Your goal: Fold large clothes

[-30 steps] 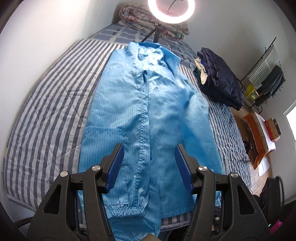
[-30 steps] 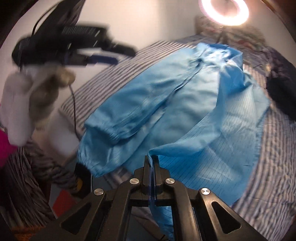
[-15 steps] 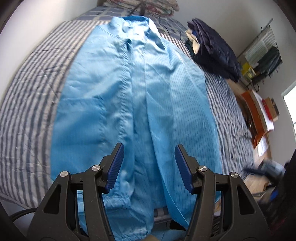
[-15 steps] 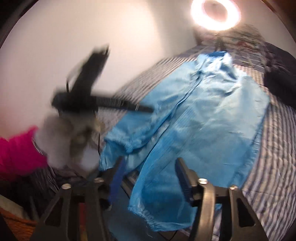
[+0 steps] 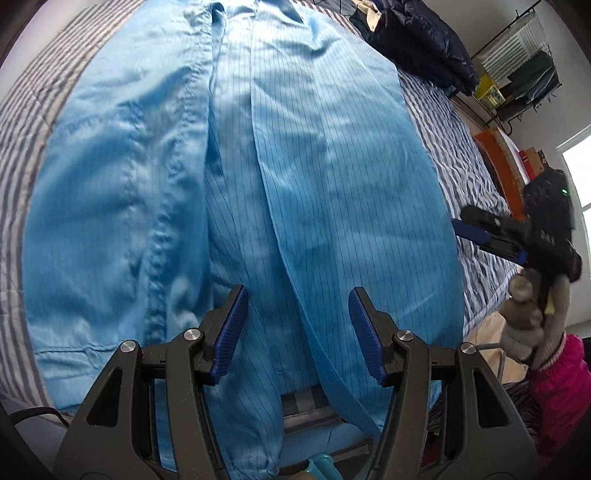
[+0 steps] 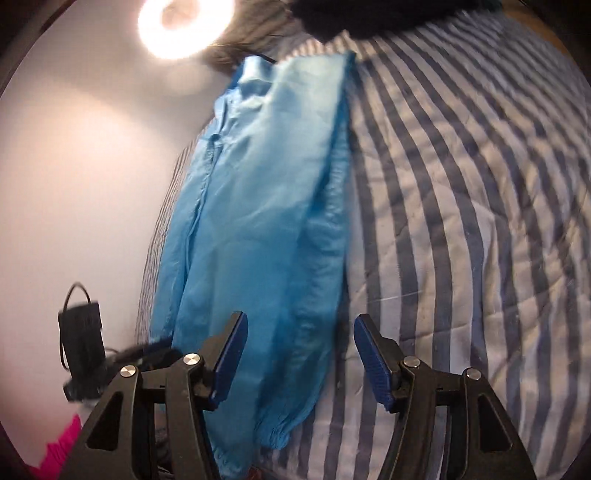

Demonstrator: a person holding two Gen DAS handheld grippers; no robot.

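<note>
A large light-blue coat (image 5: 236, 177) lies lengthwise on the striped bed (image 5: 469, 162), collar at the far end, both side panels folded in over the middle. My left gripper (image 5: 295, 332) is open and empty, low over the coat's near hem. My right gripper (image 6: 299, 358) is open and empty, over the coat's right edge and cuffed sleeve (image 6: 280, 424). The right gripper also shows in the left wrist view (image 5: 487, 240), beside the coat's right edge. The coat fills the left half of the right wrist view (image 6: 258, 206).
A dark jacket pile (image 5: 424, 44) lies on the bed's far right. A clothes rack (image 5: 524, 74) and an orange shelf (image 5: 498, 155) stand right of the bed. A ring light (image 6: 184, 26) glows at the far end. A white wall (image 6: 74, 184) runs along the bed's left.
My right gripper let go of the coat panel, which now lies folded over the middle, and swung right to the coat's edge. My left gripper dropped lower toward the hem, still open.
</note>
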